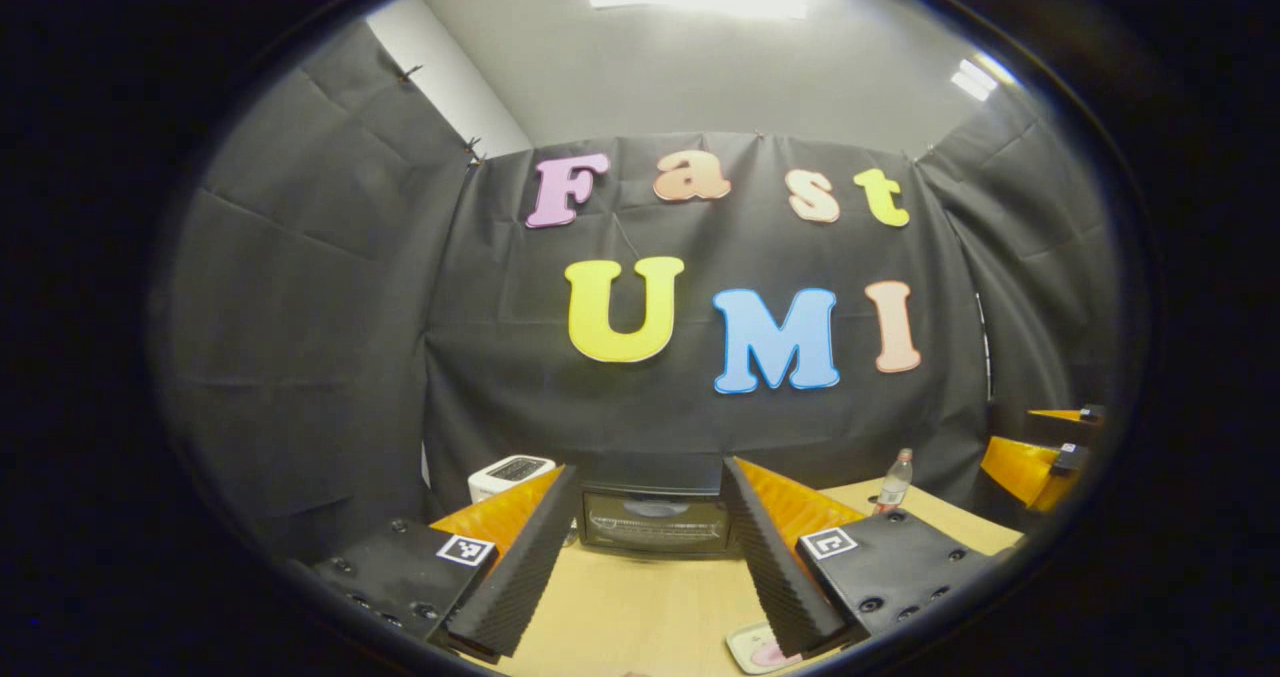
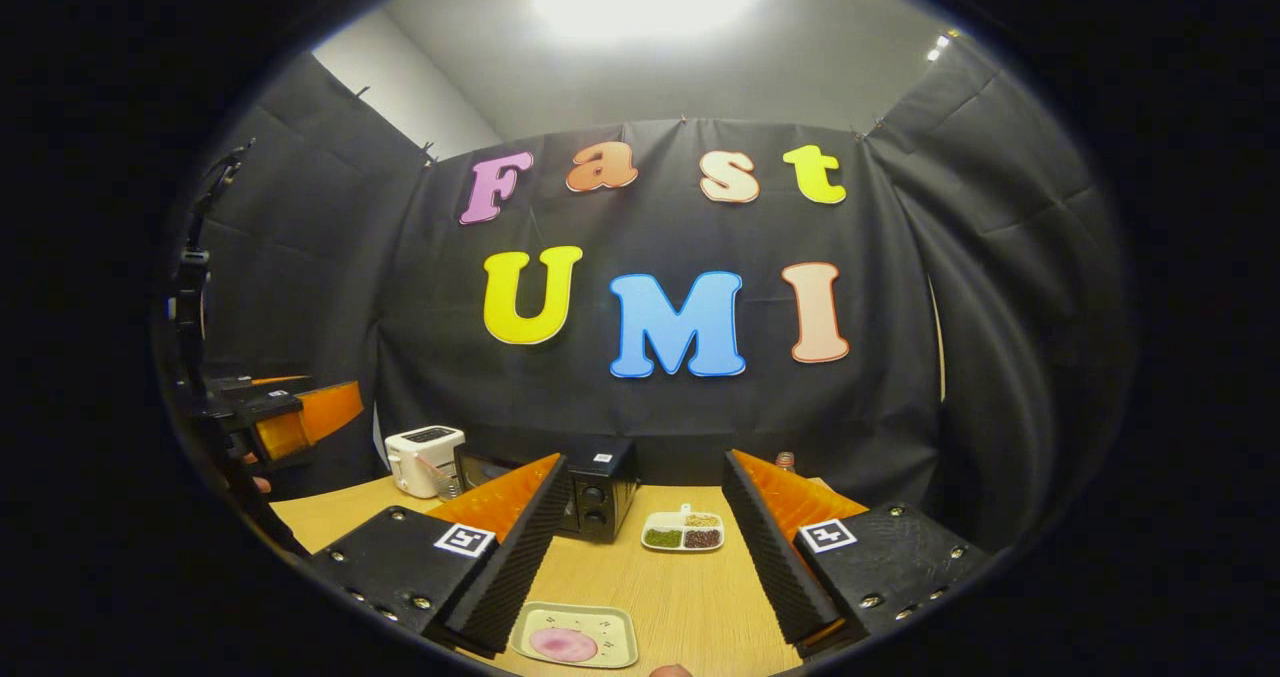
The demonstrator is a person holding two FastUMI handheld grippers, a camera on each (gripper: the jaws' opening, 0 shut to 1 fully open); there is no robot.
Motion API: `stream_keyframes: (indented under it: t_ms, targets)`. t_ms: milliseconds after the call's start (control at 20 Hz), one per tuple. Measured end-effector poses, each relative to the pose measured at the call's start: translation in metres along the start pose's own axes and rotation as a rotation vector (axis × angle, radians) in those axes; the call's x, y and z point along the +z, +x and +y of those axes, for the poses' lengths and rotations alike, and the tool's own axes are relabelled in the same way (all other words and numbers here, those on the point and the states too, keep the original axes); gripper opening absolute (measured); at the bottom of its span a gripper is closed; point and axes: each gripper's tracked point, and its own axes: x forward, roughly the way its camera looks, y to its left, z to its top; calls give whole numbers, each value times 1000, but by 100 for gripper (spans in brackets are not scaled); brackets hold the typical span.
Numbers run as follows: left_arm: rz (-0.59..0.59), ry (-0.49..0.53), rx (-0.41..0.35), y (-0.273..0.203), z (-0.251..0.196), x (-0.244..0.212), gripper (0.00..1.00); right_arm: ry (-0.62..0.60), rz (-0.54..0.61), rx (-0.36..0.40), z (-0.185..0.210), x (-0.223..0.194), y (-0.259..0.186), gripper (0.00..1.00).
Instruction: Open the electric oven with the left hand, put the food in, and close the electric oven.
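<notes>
The black electric oven (image 1: 655,519) stands at the back of the wooden table (image 1: 640,607), its glass door shut. My left gripper (image 1: 650,471) is open and held back from the oven, which is framed between its fingers. A pale plate with a round pink piece of food (image 2: 575,637) lies on the table near me, just below my open right gripper (image 2: 643,457). An edge of that plate (image 1: 755,649) peeks out by the left gripper's right finger. The oven (image 2: 592,492) appears from its knob side behind the right gripper's left finger. Both grippers are empty.
A white toaster (image 1: 510,475) stands left of the oven. A plastic bottle (image 1: 893,481) is at the back right. A divided dish of grains (image 2: 683,532) lies right of the oven. The right gripper (image 1: 1040,457) hovers at far right; the left gripper (image 2: 300,412) at far left.
</notes>
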Motion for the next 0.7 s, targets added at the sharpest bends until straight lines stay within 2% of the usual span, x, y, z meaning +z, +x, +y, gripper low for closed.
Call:
stream_keyframes:
  t_ms: [250, 600, 700]
  targets:
    - [28, 1, -19, 37, -10, -7, 100, 10, 25, 39, -4, -10, 0, 95]
    - [46, -27, -79, 122, -10, -24, 100, 24, 18, -55, -20, -9, 22, 95]
    - [62, -28, -95, 148, -9, -37, 95, 16, 35, -91, -26, -13, 29, 95]
